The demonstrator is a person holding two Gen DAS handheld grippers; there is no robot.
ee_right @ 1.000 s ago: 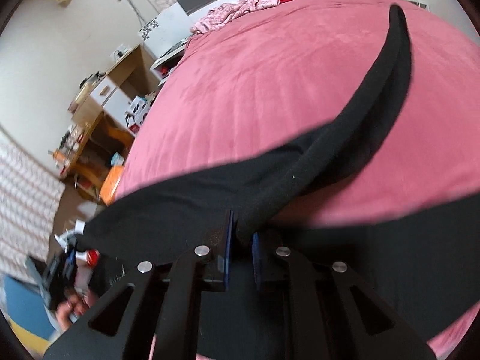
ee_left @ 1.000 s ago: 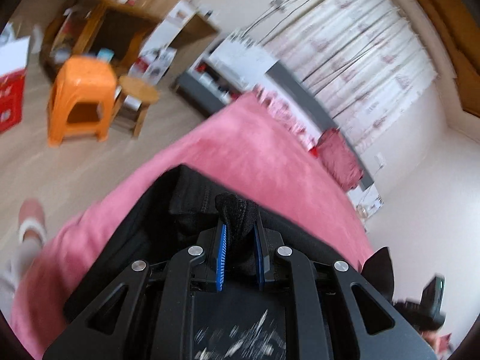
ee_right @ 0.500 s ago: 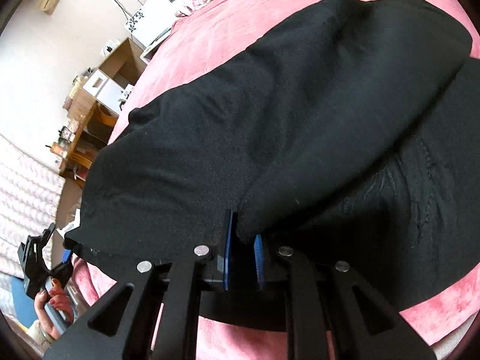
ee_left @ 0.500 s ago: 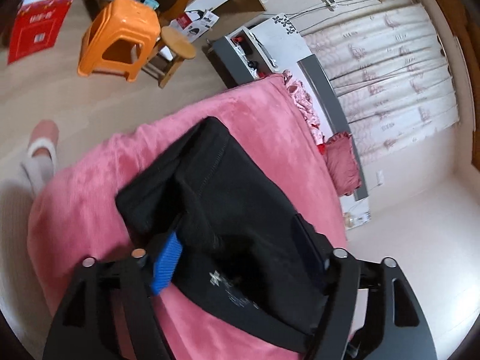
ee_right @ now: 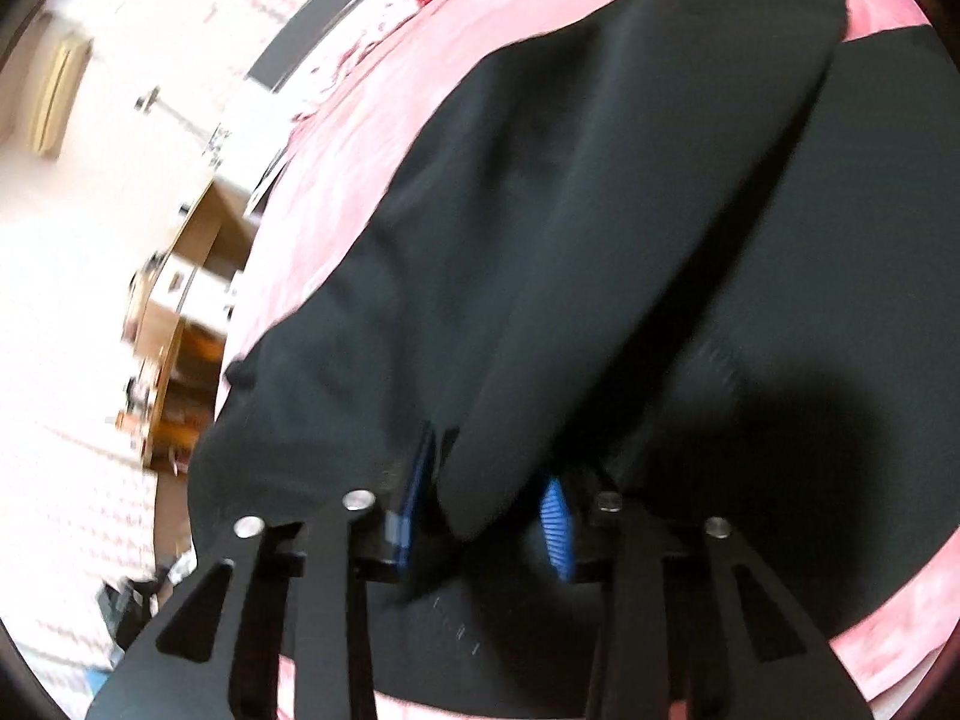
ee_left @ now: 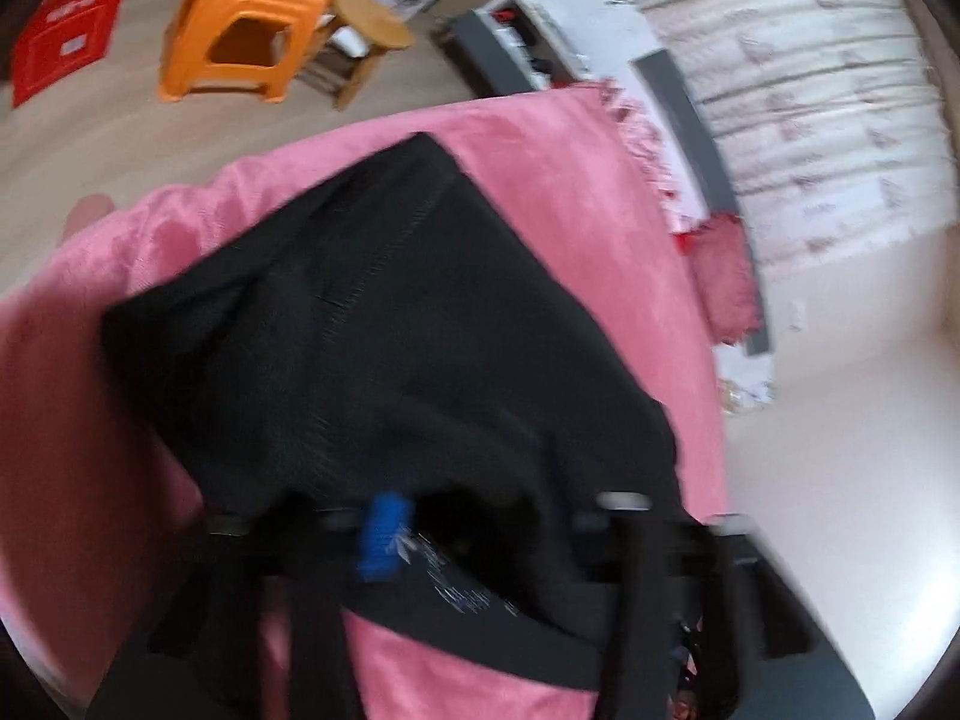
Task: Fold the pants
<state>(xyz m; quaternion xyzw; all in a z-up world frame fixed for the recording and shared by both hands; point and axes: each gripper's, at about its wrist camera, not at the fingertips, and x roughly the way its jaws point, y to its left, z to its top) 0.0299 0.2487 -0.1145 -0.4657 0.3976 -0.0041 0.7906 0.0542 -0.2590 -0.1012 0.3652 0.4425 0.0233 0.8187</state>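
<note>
Orange stool [ee_left: 246, 18] beside a round wooden one [ee_left: 369, 30] (both blurred)

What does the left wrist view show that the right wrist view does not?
Only the left wrist view shows the orange plastic stool, the round wooden stool and the red box on the floor. Only the right wrist view shows the wooden desk beside the bed. Both show the black pants lying on the pink bed cover, with cloth between each gripper's blue pads.

The left wrist view is smeared by motion, so the right finger of the left gripper [ee_left: 474, 534] is lost against the black pants [ee_left: 384, 324]. The pants' lower edge [ee_right: 600, 630] is covered by the right gripper [ee_right: 489, 510].
</note>
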